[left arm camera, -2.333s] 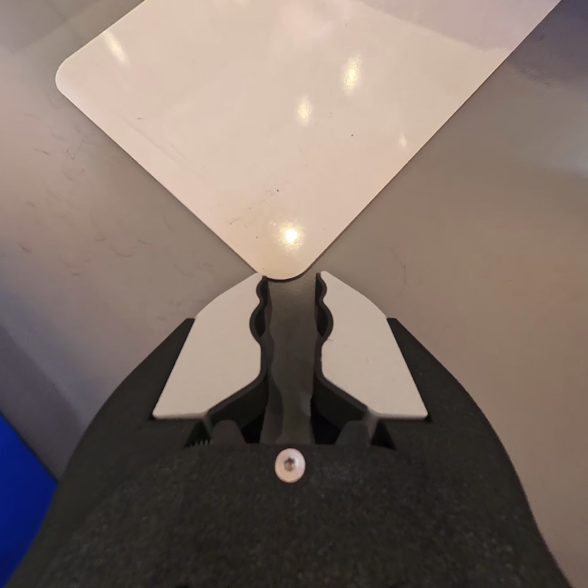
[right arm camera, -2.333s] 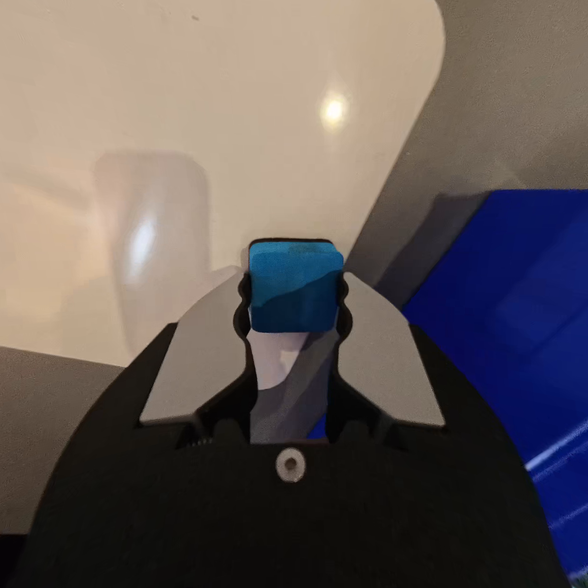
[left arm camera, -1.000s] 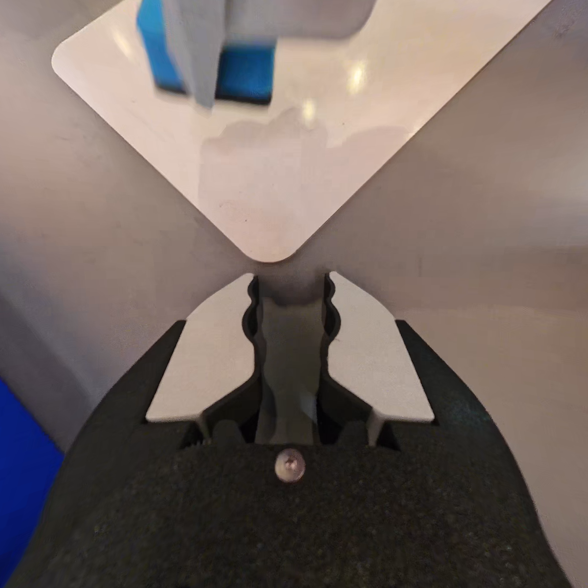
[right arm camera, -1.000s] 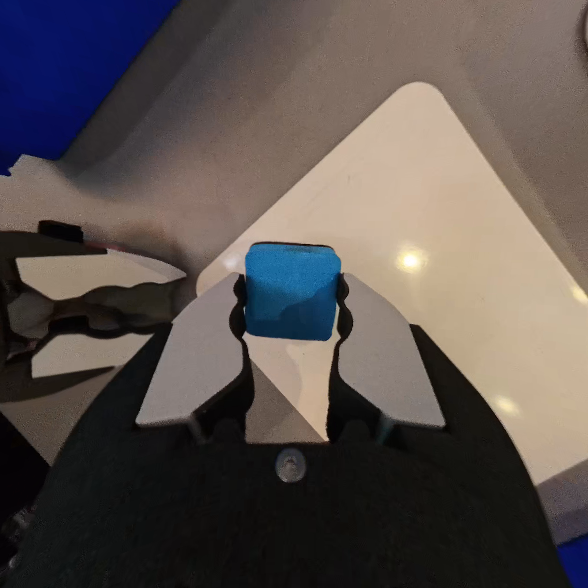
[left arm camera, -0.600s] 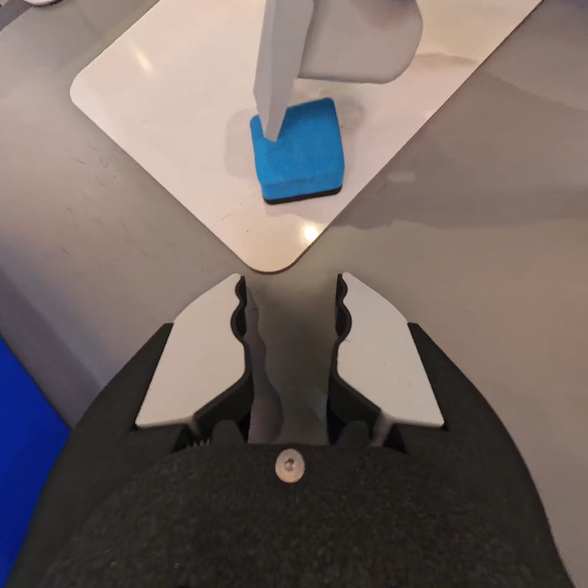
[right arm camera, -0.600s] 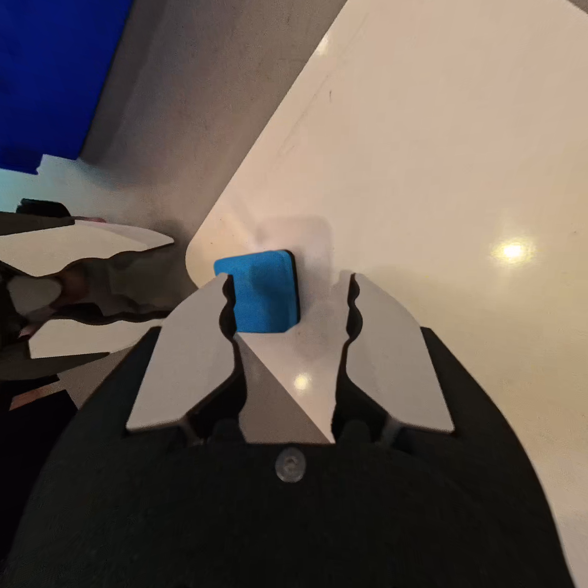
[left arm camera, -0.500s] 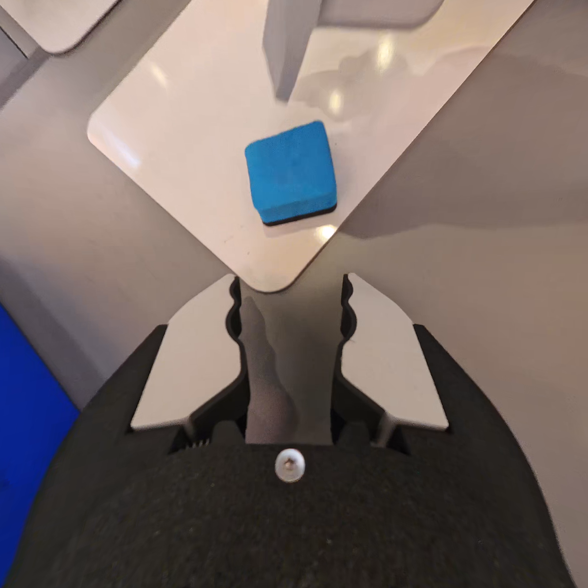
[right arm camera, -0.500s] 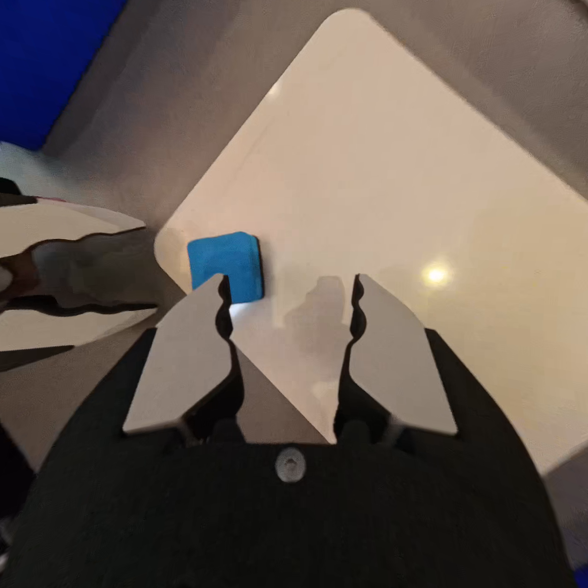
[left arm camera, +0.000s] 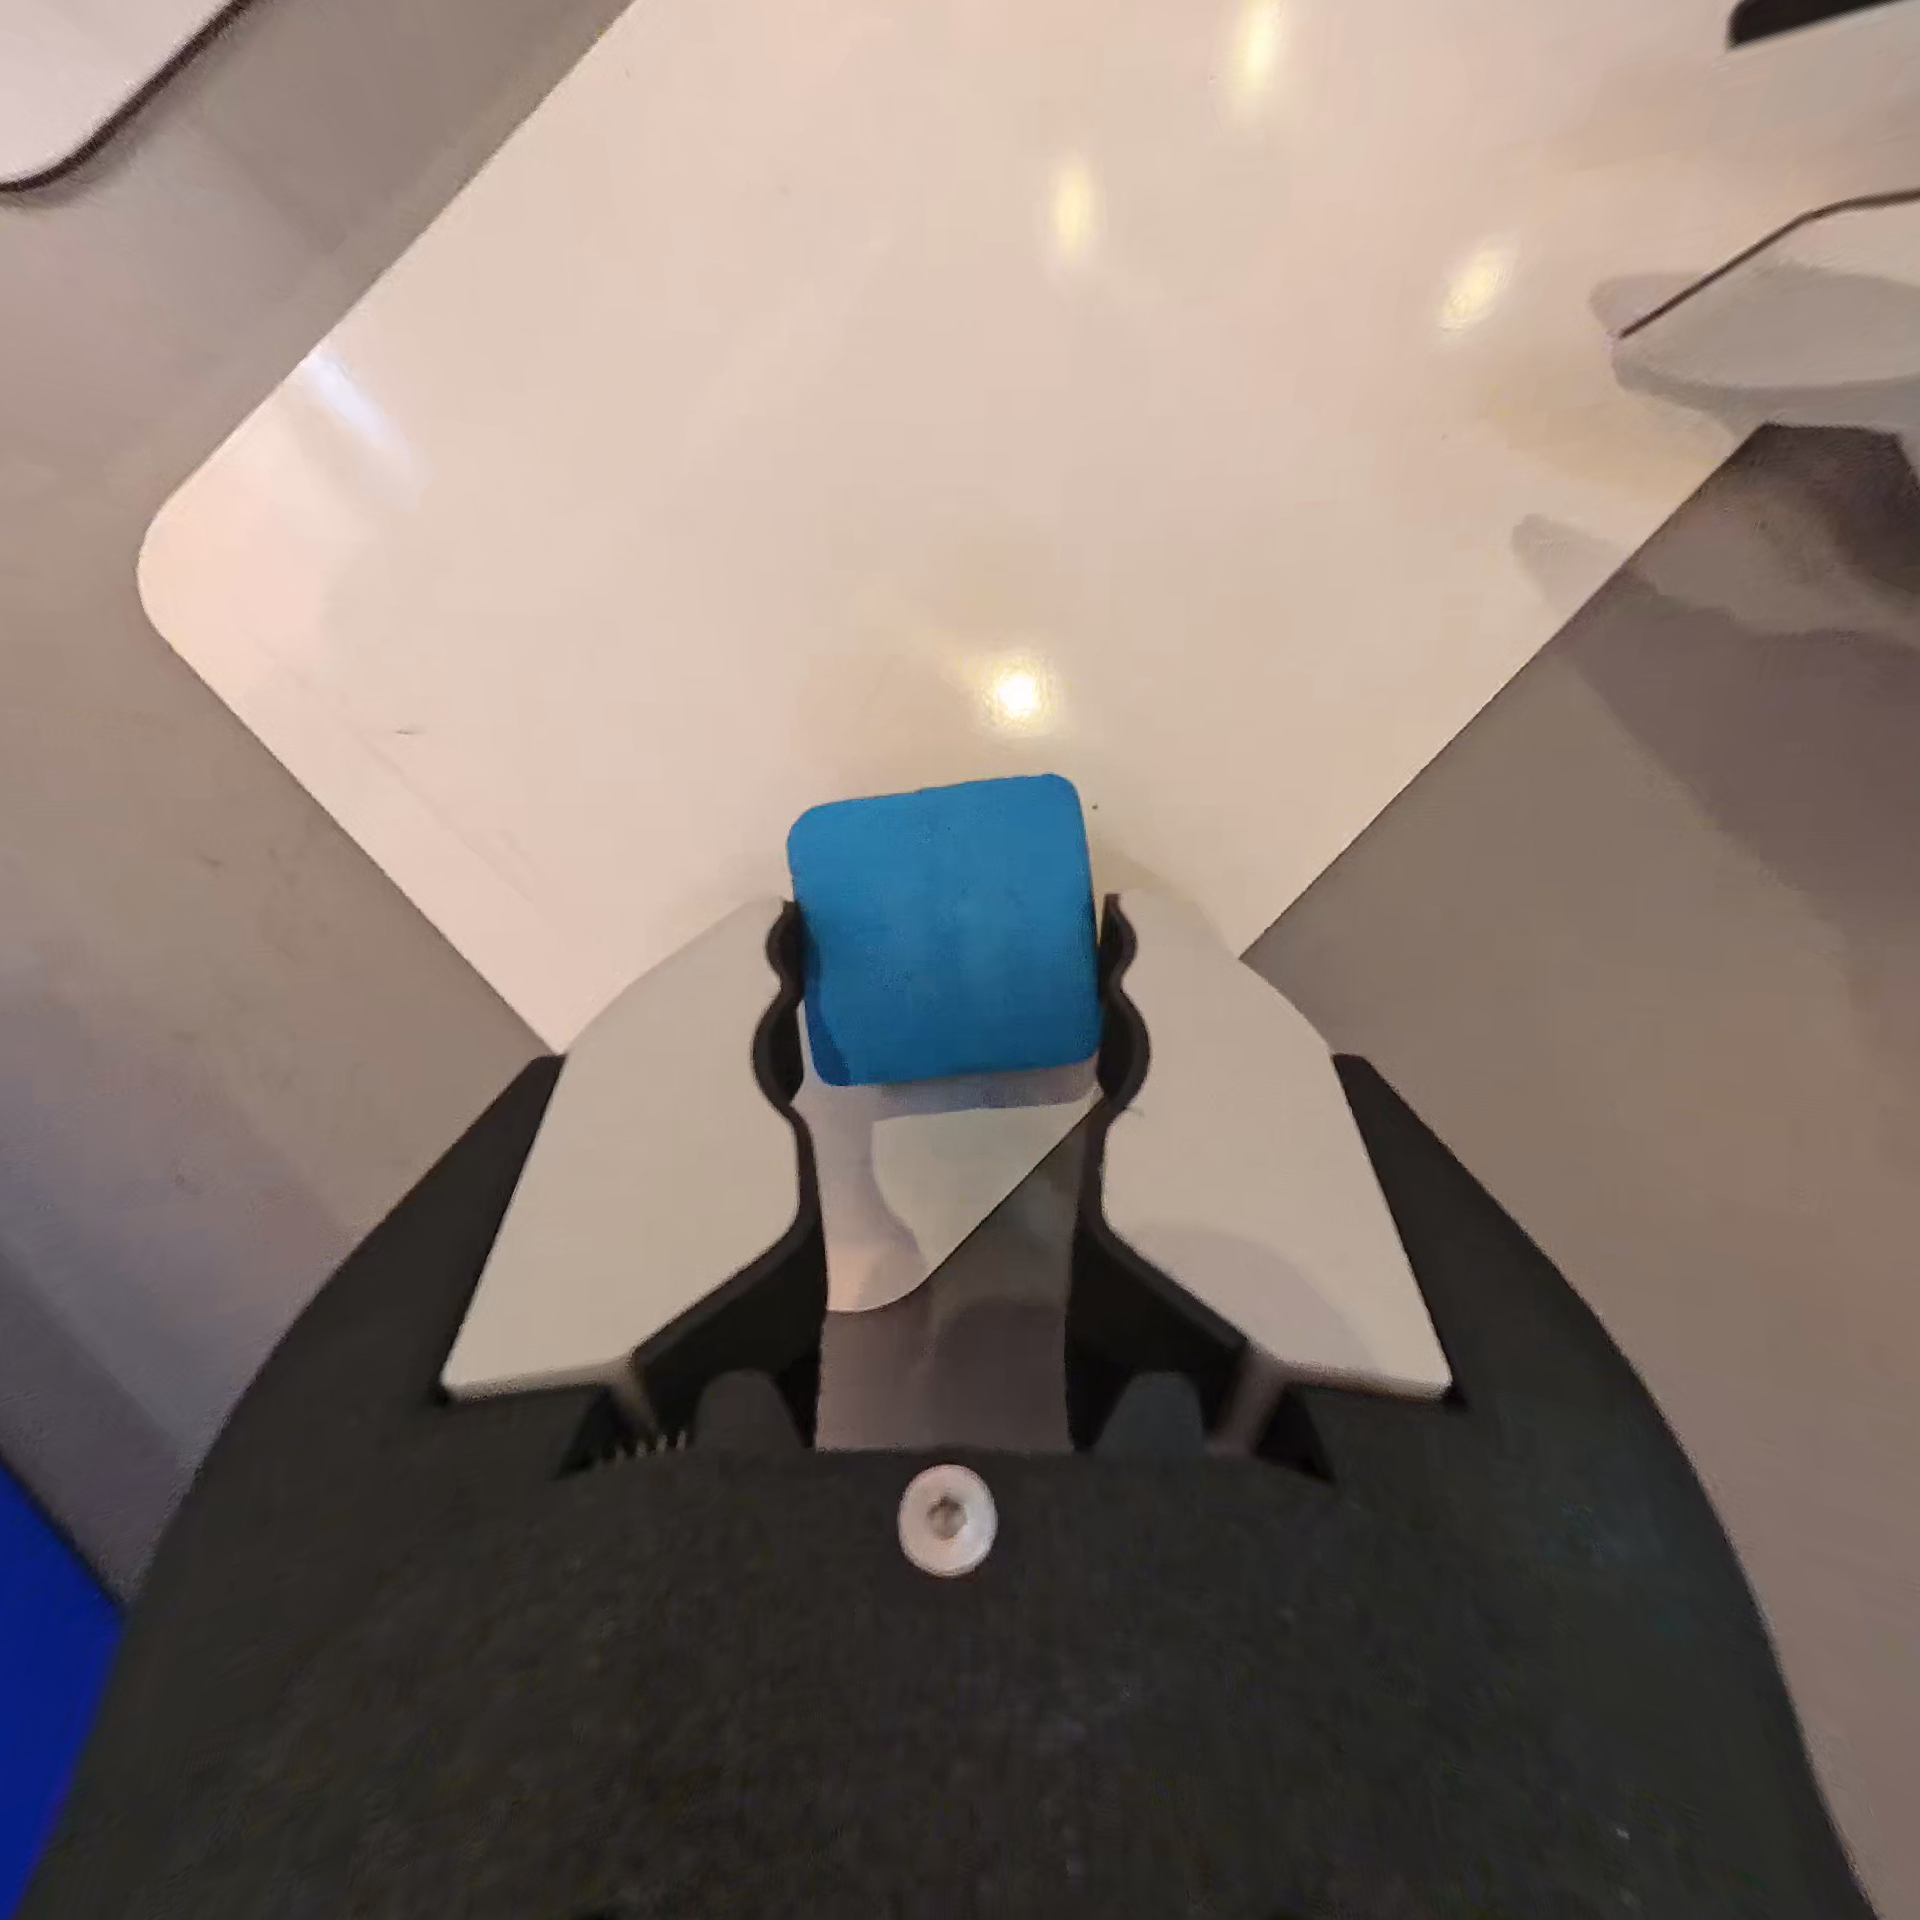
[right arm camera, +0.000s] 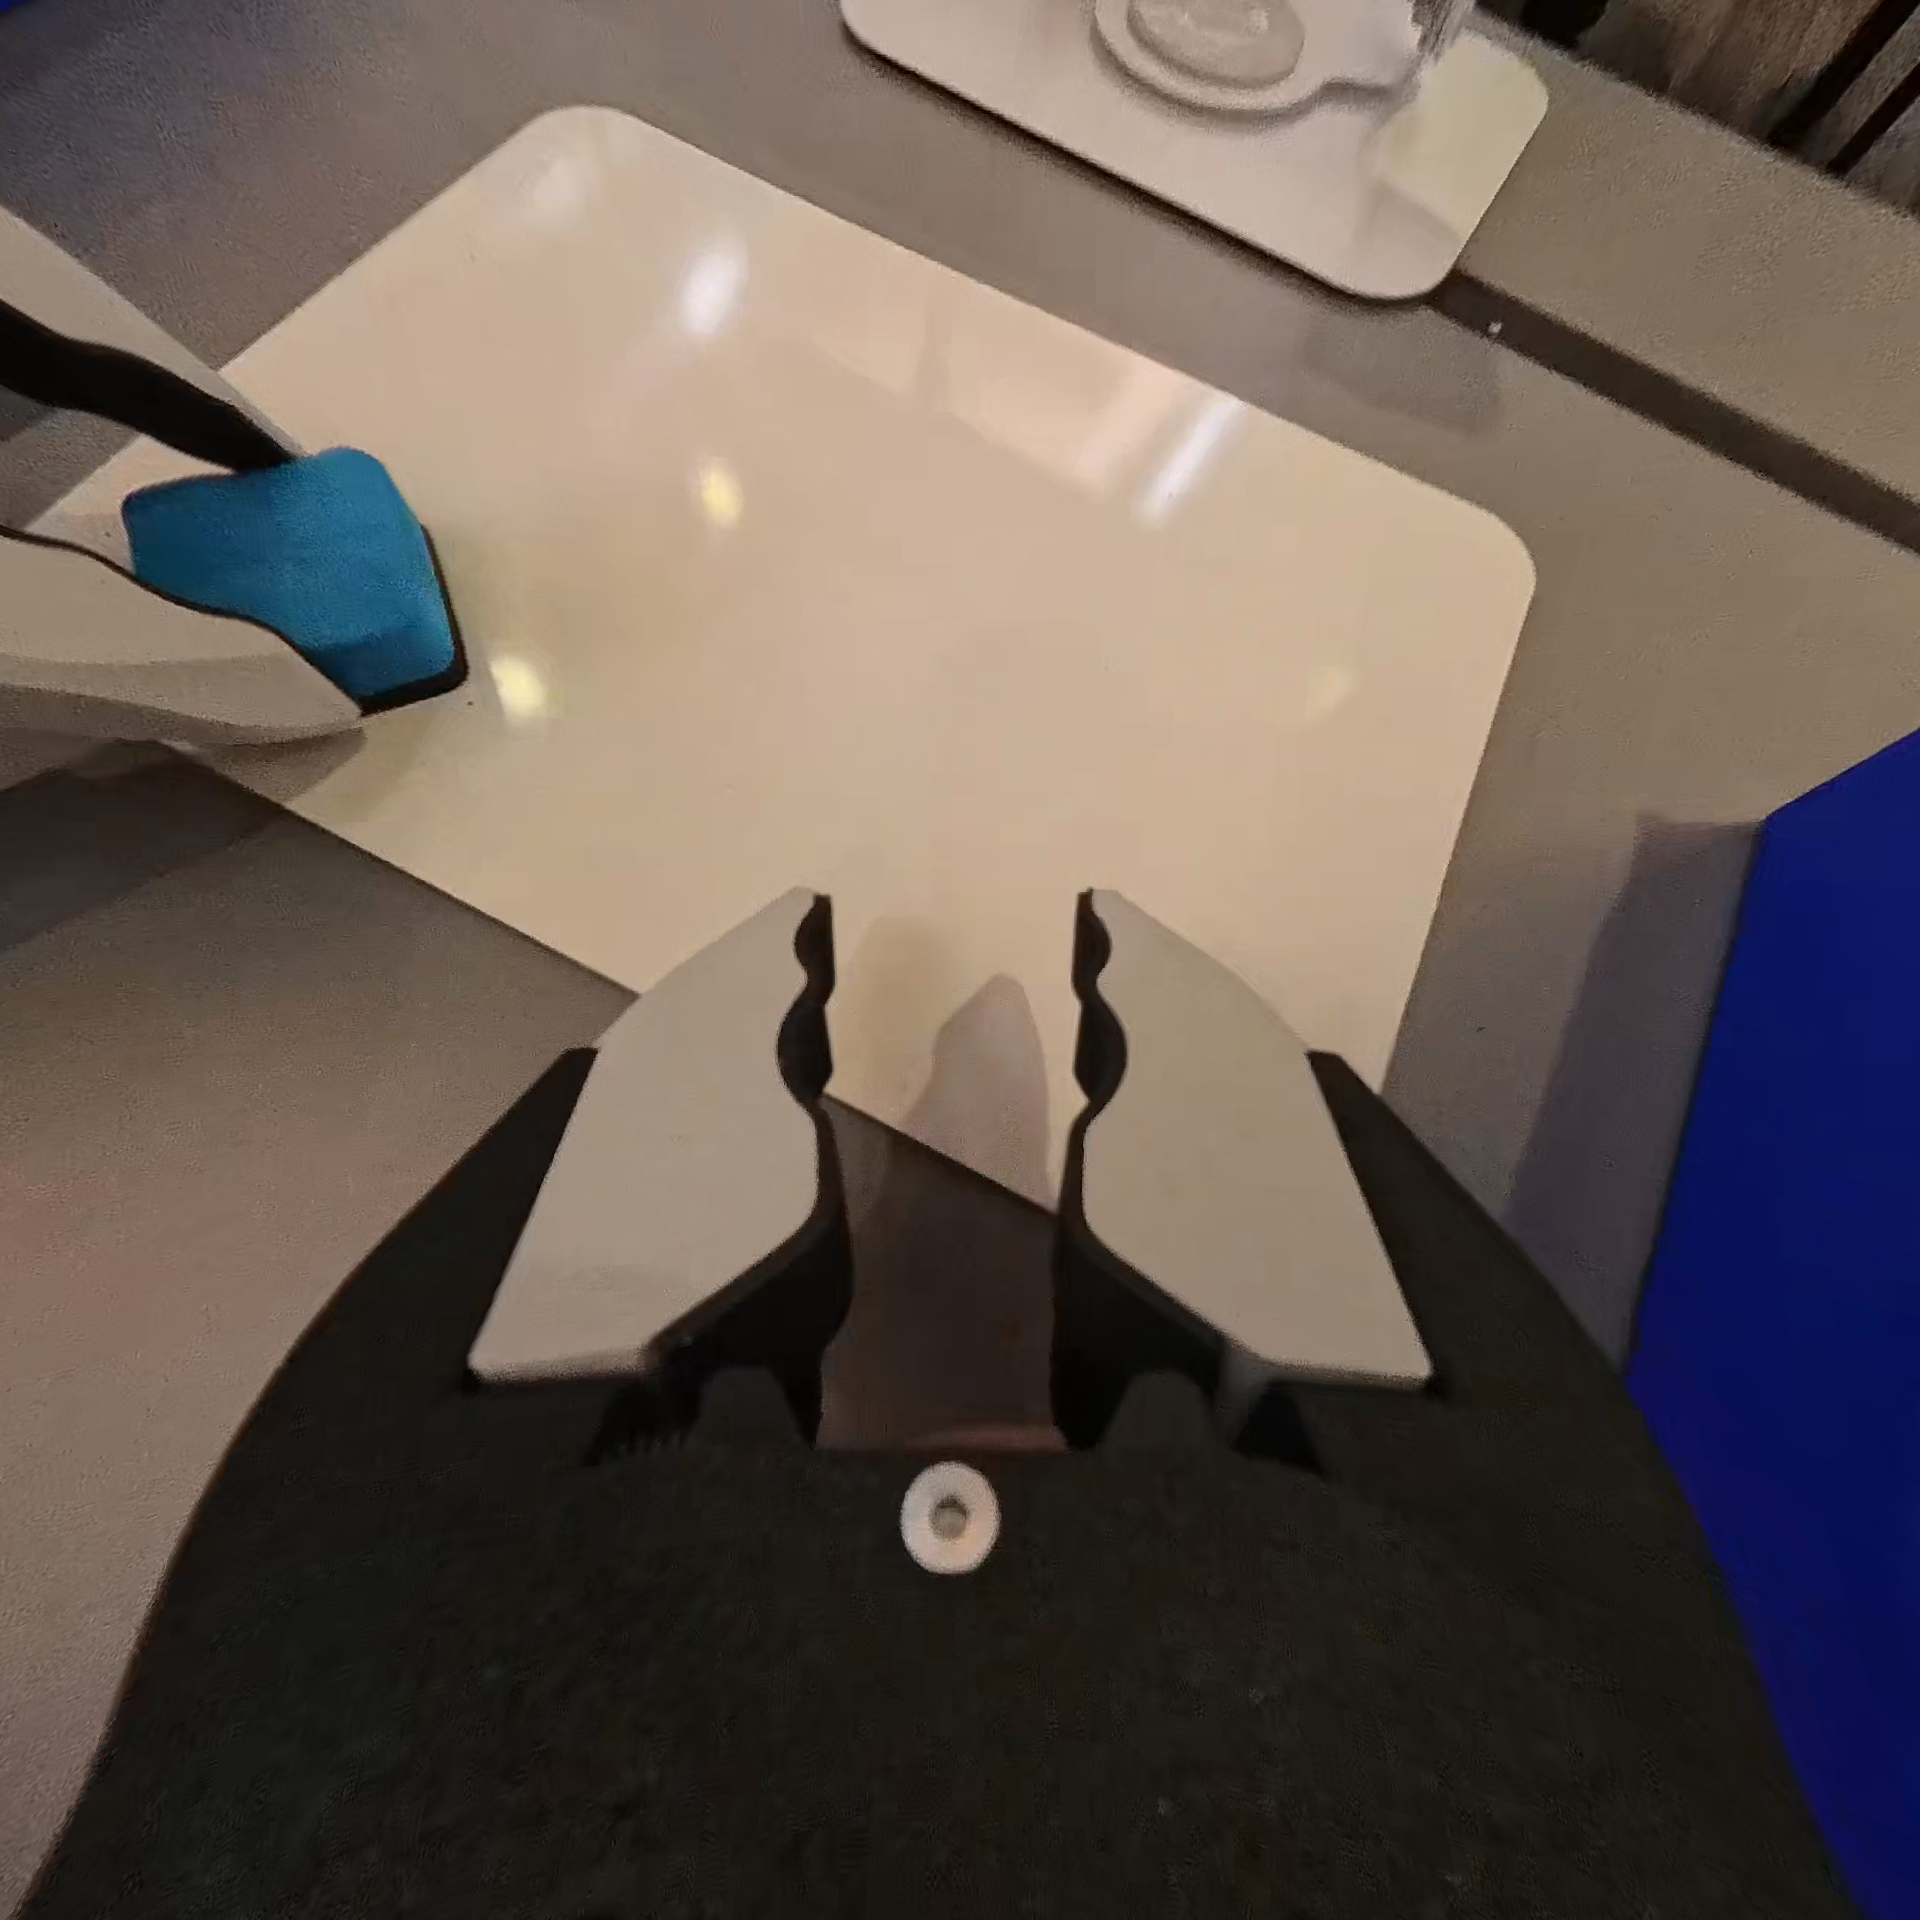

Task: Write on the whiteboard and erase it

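Observation:
A blank white whiteboard (left arm camera: pixel 831 468) lies on the grey table. A blue eraser (left arm camera: pixel 940 945) with a black underside rests on it near one corner. My left gripper (left arm camera: pixel 943 920) is shut on the eraser, one finger against each side. In the right wrist view the eraser (right arm camera: pixel 301 571) sits at the far left between the left gripper's fingers (right arm camera: pixel 156 675) on the whiteboard (right arm camera: pixel 935 623). My right gripper (right arm camera: pixel 954 914) is open and empty, above the board's near edge, well right of the eraser. One of its fingers (left arm camera: pixel 1766 353) shows at the top right of the left wrist view.
A second white mat (right arm camera: pixel 1434 187) with a clear glass object (right arm camera: pixel 1205 42) lies beyond the board. A blue surface (right arm camera: pixel 1818 1143) borders the table on the right and shows in the left wrist view (left arm camera: pixel 42 1621).
My right gripper set the eraser down on the board, opened and drew back to the right. My left gripper moved forward over the board's corner and shut on the eraser.

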`<act>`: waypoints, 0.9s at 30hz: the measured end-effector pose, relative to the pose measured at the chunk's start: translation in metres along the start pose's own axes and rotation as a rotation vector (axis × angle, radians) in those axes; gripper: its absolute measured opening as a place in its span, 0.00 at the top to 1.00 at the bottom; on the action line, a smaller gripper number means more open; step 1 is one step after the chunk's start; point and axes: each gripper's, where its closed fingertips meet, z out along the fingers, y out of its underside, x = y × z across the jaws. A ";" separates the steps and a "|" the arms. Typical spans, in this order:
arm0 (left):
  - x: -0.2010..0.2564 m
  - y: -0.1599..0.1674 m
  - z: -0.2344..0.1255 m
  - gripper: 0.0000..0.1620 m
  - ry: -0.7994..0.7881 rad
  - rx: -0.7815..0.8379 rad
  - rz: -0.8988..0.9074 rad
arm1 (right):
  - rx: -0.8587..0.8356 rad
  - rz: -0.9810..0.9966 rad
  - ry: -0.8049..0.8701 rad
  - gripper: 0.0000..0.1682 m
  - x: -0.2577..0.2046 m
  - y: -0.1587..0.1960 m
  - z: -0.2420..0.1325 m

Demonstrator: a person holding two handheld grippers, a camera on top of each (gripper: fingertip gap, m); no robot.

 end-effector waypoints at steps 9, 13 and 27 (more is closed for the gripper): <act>0.001 0.003 0.000 0.68 0.022 -0.075 0.075 | -0.120 0.090 -0.044 0.84 0.005 0.024 0.016; -0.038 0.022 -0.009 0.68 -0.057 -0.130 -0.002 | -0.115 0.064 -0.043 0.86 0.003 0.024 0.017; -0.125 0.060 -0.024 0.67 -0.364 -0.152 -0.356 | -0.110 0.072 -0.076 0.84 0.000 0.025 0.015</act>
